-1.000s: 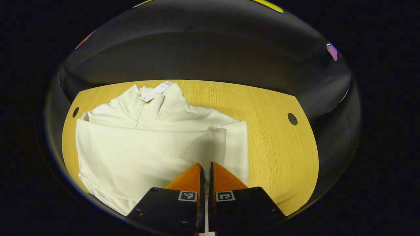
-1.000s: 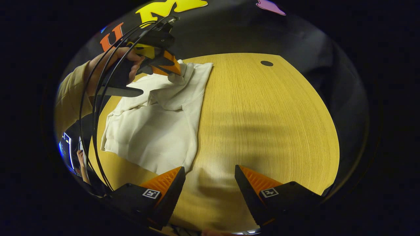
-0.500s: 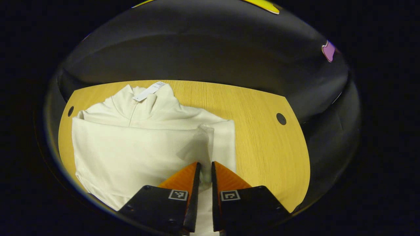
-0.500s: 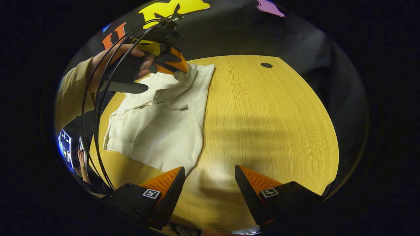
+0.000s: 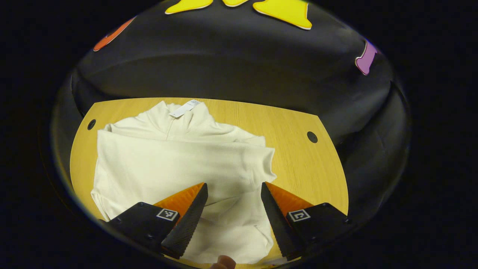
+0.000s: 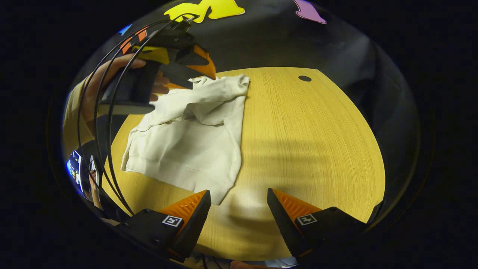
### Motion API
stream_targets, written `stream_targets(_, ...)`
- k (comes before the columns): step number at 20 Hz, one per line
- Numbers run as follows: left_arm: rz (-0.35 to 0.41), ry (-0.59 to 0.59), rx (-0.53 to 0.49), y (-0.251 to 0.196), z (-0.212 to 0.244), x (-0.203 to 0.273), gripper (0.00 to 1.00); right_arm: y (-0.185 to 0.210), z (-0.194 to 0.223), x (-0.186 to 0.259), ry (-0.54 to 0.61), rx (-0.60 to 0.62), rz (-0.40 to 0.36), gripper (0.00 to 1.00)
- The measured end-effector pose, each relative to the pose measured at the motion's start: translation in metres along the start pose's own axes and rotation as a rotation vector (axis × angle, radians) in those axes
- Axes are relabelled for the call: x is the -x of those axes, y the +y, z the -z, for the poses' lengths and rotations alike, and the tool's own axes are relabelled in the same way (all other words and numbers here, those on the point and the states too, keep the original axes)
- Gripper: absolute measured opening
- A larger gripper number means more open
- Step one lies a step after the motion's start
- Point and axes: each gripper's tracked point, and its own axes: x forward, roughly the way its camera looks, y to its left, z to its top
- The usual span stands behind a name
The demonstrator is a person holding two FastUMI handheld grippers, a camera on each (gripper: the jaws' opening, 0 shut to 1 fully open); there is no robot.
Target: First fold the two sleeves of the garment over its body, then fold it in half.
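Observation:
A cream zip-neck garment lies flat on the wooden table, collar and tag toward the far edge. A sleeve is laid across its body, the cuff ending near the garment's right side. My left gripper is open just above the garment's lower part, nothing between its fingers. In the right gripper view the garment lies at the left of the table, and the left gripper hovers open over its far end, held by a hand. My right gripper stands open over bare table beside the garment's near corner.
The table has wide free wood to the right of the garment. Round cable holes sit near its far corners. Black cables loop from the left gripper. Dark booth cloth surrounds the table.
My left gripper let go of the sleeve cuff, opened and lifted back; the sleeve now lies flat across the body. My right gripper stayed open and nearly still.

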Motion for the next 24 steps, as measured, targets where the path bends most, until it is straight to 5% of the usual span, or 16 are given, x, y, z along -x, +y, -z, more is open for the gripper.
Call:
stream_targets(4, -0.042, -0.003, 0.064, 0.054, 0.036, 0.031, 0.99, 0.017, -0.003, -0.006, 0.002, 0.016, 0.004, 0.94)
stream_targets(14, -0.269, 0.013, 0.194, 0.209, 0.141, 0.139, 0.99, 0.051, 0.015, -0.040, 0.070, 0.080, 0.017, 0.94)
stream_targets(19, -0.346, 0.001, 0.241, 0.246, 0.177, 0.201, 0.99, 0.052, 0.017, -0.045, 0.084, 0.122, 0.045, 0.95)
stream_targets(24, -0.342, 0.085, 0.266, 0.249, 0.216, 0.237, 1.00, 0.045, 0.017, -0.057, 0.120, 0.083, 0.096, 0.94)
